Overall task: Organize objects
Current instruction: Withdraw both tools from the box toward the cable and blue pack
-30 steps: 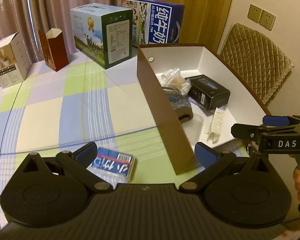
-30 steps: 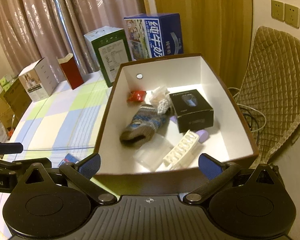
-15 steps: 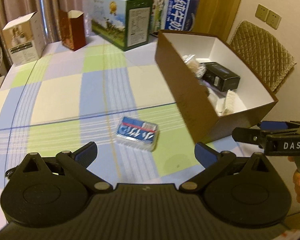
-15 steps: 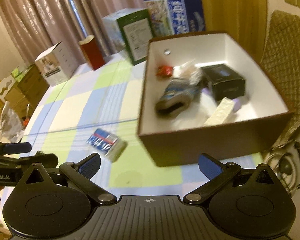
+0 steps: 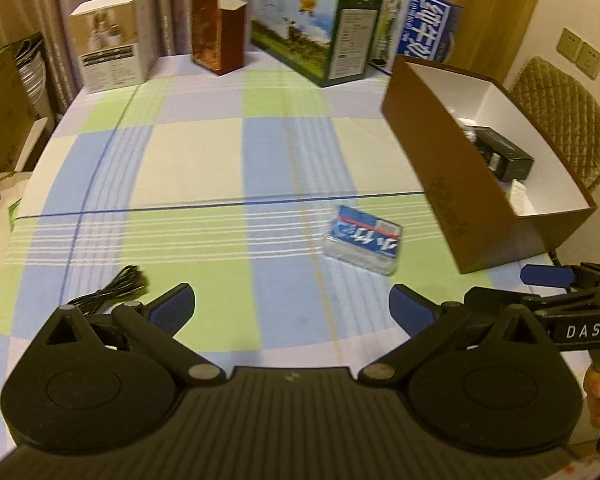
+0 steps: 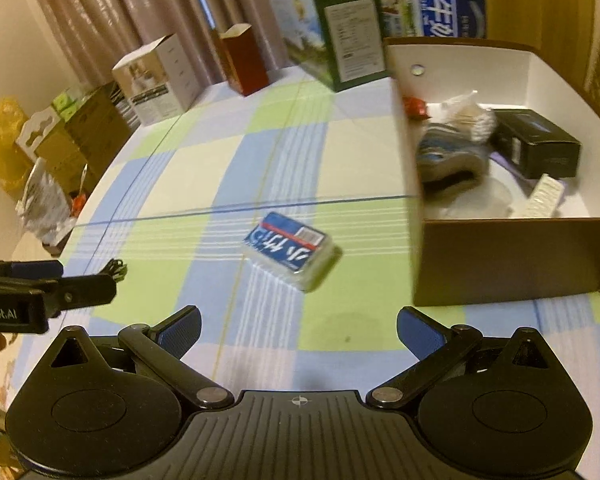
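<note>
Right wrist: tissue pack point(image 6: 290, 250) lies flat, long axis slanting toward the box point(image 6: 512, 260); both hand-held grippers spread.

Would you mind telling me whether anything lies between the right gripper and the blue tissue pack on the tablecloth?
Nothing visible: only bare tablecloth separates the open right gripper from the tissue pack.

Mostly hidden behind the near brown wall of the white-lined cardboard box point(image 5: 452, 168) in the left wrist view: black carton point(image 5: 504, 154) partly seen, other contents unreadable. Blurred lettering on the blue-and-white plastic-wrapped packet point(image 6: 290, 250). Cut off at the picture's edge: right tool point(image 5: 548, 280), quilted tan chair back point(image 5: 568, 120). Smeared by motion: striped sock point(image 6: 448, 152).
</note>
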Demonstrator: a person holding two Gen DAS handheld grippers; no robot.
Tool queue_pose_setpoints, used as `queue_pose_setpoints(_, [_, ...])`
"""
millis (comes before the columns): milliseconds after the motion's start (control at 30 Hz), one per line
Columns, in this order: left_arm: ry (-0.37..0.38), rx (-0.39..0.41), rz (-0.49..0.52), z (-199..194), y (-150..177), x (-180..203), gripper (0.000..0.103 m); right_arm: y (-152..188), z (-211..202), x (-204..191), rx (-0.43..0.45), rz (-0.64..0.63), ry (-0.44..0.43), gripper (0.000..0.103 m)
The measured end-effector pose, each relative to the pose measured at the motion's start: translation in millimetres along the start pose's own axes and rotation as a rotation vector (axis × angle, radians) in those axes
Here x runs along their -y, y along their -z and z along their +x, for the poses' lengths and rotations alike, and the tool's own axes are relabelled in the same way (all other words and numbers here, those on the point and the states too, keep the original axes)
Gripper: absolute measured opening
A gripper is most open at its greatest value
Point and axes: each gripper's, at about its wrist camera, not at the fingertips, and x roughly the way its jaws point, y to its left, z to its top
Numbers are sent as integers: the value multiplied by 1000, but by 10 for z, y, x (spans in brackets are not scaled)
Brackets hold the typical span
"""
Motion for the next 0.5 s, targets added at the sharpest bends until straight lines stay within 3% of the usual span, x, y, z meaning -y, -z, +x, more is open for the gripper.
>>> queue_pose_setpoints(500, [-87, -33, -69, 80, 115, -714, 102, -66, 525, -373, 0, -104, 20, 101])
